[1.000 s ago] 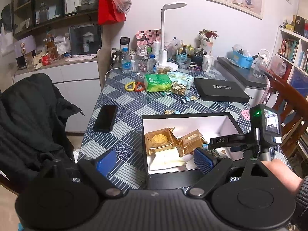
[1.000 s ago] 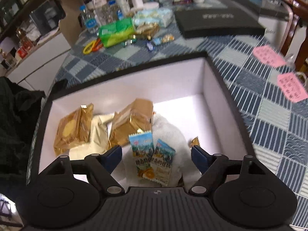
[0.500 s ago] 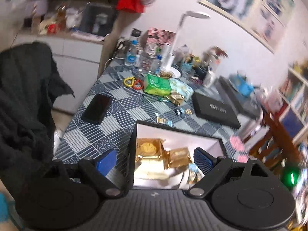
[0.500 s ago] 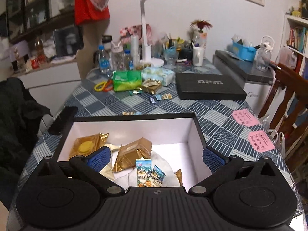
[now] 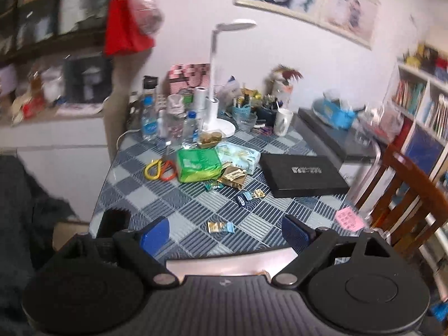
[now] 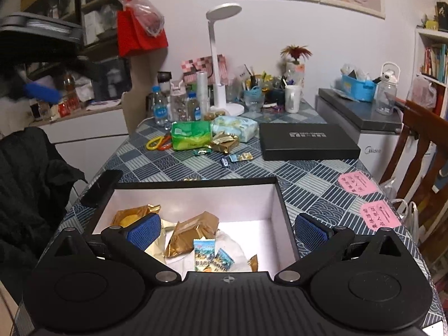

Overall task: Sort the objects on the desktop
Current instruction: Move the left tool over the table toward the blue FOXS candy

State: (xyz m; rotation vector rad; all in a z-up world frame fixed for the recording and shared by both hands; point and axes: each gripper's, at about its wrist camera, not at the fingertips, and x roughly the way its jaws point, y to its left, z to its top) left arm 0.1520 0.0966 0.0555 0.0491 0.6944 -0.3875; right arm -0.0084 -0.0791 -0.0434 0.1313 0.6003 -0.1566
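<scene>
Both grippers' fingers wide, empty: left gripper [image 5: 224,231], right gripper [image 6: 226,228]. Several snack packs [image 6: 193,228] already inside box [image 6: 282,207]; loose candies [image 6: 236,159] remain on table [image 6: 252,169].

One open box [image 6: 282,207] at the desk's near edge: two gold packets [image 6: 193,231] and two blue-and-white sachets [image 6: 205,254] inside. One black lid [image 6: 308,141] toward the right edge. Two pink notes [image 6: 355,183] along the right edge. One green pack [image 6: 190,135], one pale tissue pack [image 6: 235,126], one lamp [image 6: 221,56], one white mug [image 6: 292,98], one phone [image 6: 102,187] at the left edge.
</scene>
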